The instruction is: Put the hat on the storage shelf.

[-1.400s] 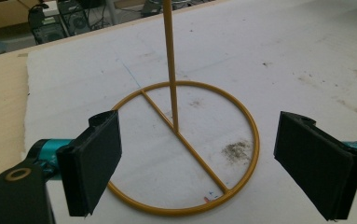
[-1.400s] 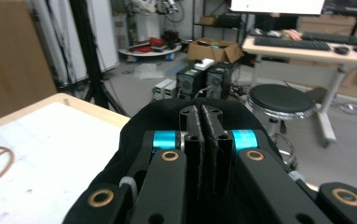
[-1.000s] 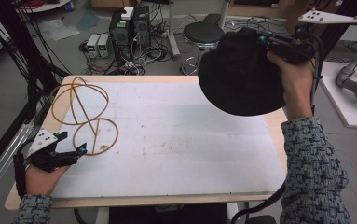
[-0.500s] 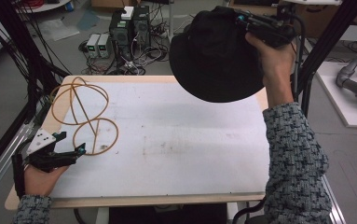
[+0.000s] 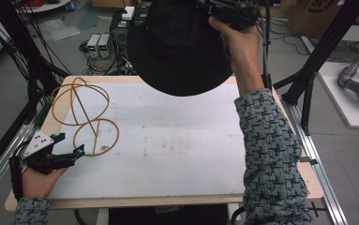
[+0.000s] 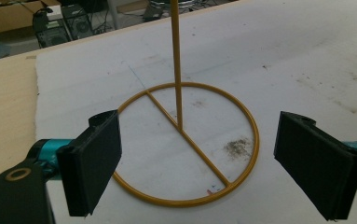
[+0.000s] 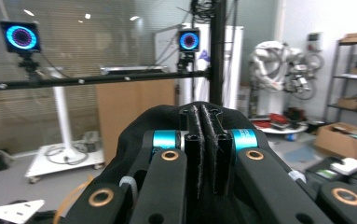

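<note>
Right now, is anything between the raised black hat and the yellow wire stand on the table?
Nothing visible. The right tool holds the black hat in the air, right of the wire stand; bare table lies below. The left tool waits open at its base ring.

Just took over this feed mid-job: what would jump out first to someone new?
The wide-brimmed black fabric hat, held high over the table's far edge, pinched in the shut right gripper. Next, the yellow wire stand of rings on a thin pole at the white table's left, with the open left gripper facing its base ring.
</note>
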The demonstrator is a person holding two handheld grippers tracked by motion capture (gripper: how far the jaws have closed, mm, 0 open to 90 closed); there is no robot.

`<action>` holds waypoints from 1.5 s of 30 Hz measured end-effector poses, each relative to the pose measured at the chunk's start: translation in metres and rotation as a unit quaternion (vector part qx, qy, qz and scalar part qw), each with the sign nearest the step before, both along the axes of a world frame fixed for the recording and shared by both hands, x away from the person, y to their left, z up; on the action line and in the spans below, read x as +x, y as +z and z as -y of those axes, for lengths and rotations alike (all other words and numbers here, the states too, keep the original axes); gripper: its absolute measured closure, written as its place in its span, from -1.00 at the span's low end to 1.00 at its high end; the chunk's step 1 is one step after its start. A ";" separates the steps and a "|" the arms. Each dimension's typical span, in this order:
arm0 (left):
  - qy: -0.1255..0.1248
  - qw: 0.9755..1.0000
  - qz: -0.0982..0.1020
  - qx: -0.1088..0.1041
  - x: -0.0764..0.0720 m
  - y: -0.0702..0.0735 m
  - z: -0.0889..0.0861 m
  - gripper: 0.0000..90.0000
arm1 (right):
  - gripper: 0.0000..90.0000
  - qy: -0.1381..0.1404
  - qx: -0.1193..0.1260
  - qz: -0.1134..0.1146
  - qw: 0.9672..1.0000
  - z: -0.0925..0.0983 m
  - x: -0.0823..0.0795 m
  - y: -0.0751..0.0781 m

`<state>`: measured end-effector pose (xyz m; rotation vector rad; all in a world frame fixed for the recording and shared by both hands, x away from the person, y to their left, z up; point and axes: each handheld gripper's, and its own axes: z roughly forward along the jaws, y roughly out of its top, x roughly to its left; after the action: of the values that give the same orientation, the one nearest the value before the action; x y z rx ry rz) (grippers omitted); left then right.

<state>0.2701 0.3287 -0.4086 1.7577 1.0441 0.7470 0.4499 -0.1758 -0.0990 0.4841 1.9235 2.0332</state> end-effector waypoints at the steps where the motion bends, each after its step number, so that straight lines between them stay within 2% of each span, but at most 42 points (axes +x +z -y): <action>1: 0.000 1.000 0.000 0.000 0.000 0.000 0.000 -0.66 | 0.96 0.000 0.000 0.000 1.000 0.000 0.000 0.000; 6: 0.000 1.000 0.000 0.000 -0.002 0.000 -0.001 -0.66 | 0.96 0.046 0.023 -0.019 0.998 -0.028 0.012 -0.009; 13: 0.000 1.000 0.001 0.003 -0.007 -0.001 -0.002 -0.66 | 0.96 0.072 0.027 -0.036 0.996 -0.054 0.020 -0.019; 16: 0.000 1.000 0.001 0.004 -0.008 -0.001 -0.002 -0.66 | 0.96 0.089 0.013 -0.036 0.995 -0.072 0.022 -0.017; 17: -0.001 1.000 0.000 0.005 -0.009 -0.001 -0.002 -0.66 | 0.96 0.089 0.013 -0.036 0.995 -0.072 0.022 -0.017; 24: -0.004 1.000 0.002 0.007 -0.014 0.000 -0.004 -0.66 | 0.96 0.127 0.007 -0.033 0.991 -0.111 0.020 -0.007; 28: -0.004 1.000 0.005 0.007 -0.017 0.000 -0.006 -0.66 | 0.96 0.139 0.003 -0.031 0.990 -0.127 0.018 -0.007; 38: -0.004 1.000 0.004 0.010 -0.020 0.000 -0.006 -0.66 | 0.96 0.170 -0.005 -0.051 0.984 -0.169 0.021 -0.022; 45: 0.000 1.000 0.004 0.009 -0.022 0.000 -0.009 -0.66 | 0.96 0.185 -0.015 -0.060 0.981 -0.191 0.021 -0.032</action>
<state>0.2479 0.3375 -0.4090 1.7696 1.0341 0.7655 0.4709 0.0148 -0.1309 0.2583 2.2537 2.2350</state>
